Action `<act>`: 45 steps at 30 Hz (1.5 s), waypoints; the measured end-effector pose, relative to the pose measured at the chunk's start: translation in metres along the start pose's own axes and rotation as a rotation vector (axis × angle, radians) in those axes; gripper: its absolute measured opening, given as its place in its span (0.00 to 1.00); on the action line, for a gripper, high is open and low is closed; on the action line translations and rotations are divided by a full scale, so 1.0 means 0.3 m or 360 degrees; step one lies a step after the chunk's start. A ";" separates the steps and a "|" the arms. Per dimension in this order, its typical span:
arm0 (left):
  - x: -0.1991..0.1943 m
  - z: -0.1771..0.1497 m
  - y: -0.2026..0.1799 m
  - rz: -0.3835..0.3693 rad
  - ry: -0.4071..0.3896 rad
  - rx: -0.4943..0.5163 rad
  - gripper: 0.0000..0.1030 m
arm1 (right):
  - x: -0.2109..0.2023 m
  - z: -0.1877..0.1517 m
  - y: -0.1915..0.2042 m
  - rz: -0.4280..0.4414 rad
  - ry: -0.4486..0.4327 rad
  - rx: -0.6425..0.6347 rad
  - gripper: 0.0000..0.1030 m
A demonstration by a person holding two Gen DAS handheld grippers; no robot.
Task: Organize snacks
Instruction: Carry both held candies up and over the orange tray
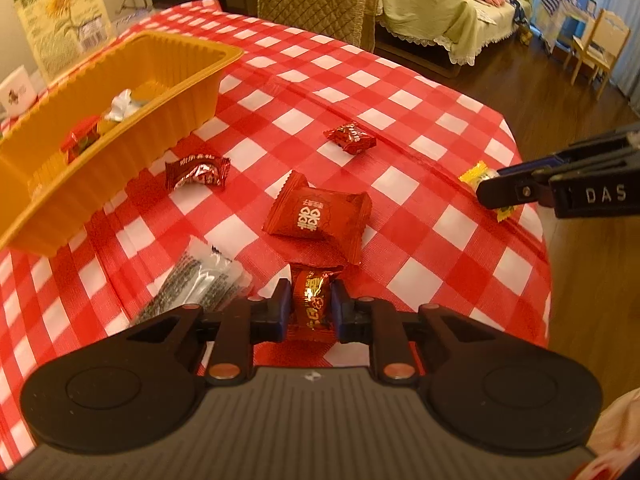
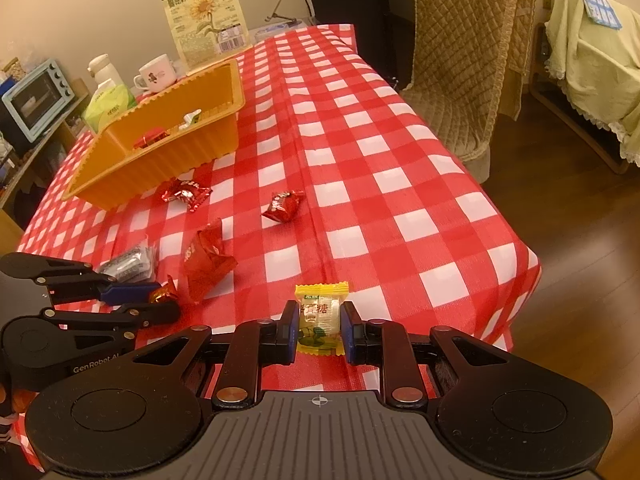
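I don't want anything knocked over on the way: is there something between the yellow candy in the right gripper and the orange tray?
Yes. Loose red candies lie on the tablecloth between the yellow candy and the orange tray; carried above them, nothing visible blocks it.

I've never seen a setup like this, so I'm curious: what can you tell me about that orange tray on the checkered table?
The orange tray is a deep rectangular tub, apparently thin molded plastic, with ribbed walls and a flat flared rim. It sits upright on the red-and-white checkered tablecloth, toward the table's far left from the grippers. Inside lie a red-wrapped candy and a white-wrapped one. A dark red candy lies just outside its near wall; whether they touch is unclear. Neither gripper touches the tray.
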State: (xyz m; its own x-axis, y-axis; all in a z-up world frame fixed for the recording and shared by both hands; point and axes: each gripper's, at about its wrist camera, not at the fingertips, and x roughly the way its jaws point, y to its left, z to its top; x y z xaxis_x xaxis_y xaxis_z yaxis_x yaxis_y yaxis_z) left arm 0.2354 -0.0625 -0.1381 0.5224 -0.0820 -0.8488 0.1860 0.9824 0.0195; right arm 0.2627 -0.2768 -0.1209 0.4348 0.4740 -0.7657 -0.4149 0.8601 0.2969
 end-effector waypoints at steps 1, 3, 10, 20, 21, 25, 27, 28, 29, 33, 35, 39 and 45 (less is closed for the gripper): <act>-0.003 -0.001 0.006 -0.0009 0.0004 -0.0025 0.18 | 0.000 0.001 0.003 0.0005 0.0000 -0.0004 0.22; -0.011 -0.003 0.015 -0.0026 0.0005 -0.0070 0.18 | 0.003 0.008 0.007 0.0015 0.0000 -0.0011 0.22; -0.066 -0.002 0.048 -0.0042 -0.0029 -0.0167 0.18 | 0.016 0.028 0.035 0.0062 -0.0002 -0.0037 0.22; -0.239 0.018 0.189 0.0038 -0.0189 -0.0378 0.18 | 0.047 0.107 0.120 0.0205 -0.0024 -0.0101 0.22; -0.255 0.021 0.209 0.0058 -0.0207 -0.0397 0.18 | 0.050 0.120 0.132 0.0223 -0.0029 -0.0110 0.22; -0.313 0.034 0.294 0.0139 -0.0266 -0.0467 0.18 | 0.071 0.183 0.184 0.0284 -0.0060 -0.0168 0.22; -0.334 0.042 0.337 0.0184 -0.0293 -0.0493 0.18 | 0.083 0.218 0.210 0.0306 -0.0080 -0.0196 0.22; -0.342 0.046 0.359 0.0204 -0.0303 -0.0507 0.18 | 0.091 0.238 0.221 0.0318 -0.0089 -0.0204 0.22; -0.348 0.051 0.382 0.0223 -0.0313 -0.0521 0.18 | 0.099 0.259 0.230 0.0328 -0.0098 -0.0209 0.22; -0.351 0.075 0.468 0.0275 -0.0330 -0.0573 0.18 | 0.143 0.349 0.267 0.0351 -0.0135 -0.0232 0.22; -0.341 0.092 0.505 0.0297 -0.0329 -0.0588 0.18 | 0.167 0.395 0.281 0.0351 -0.0153 -0.0242 0.22; -0.321 0.137 0.568 0.0328 -0.0339 -0.0595 0.18 | 0.212 0.484 0.308 0.0349 -0.0184 -0.0261 0.22; -0.272 0.212 0.662 0.0347 -0.0346 -0.0604 0.18 | 0.279 0.579 0.346 0.0344 -0.0202 -0.0287 0.22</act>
State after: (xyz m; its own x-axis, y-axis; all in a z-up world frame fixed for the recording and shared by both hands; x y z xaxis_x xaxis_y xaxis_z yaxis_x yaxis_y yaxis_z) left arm 0.2826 0.1286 -0.0314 0.6846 0.1391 -0.7155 -0.2426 0.9691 -0.0437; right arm 0.3950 -0.1150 -0.0551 0.4125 0.6720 -0.6150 -0.6390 0.6946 0.3303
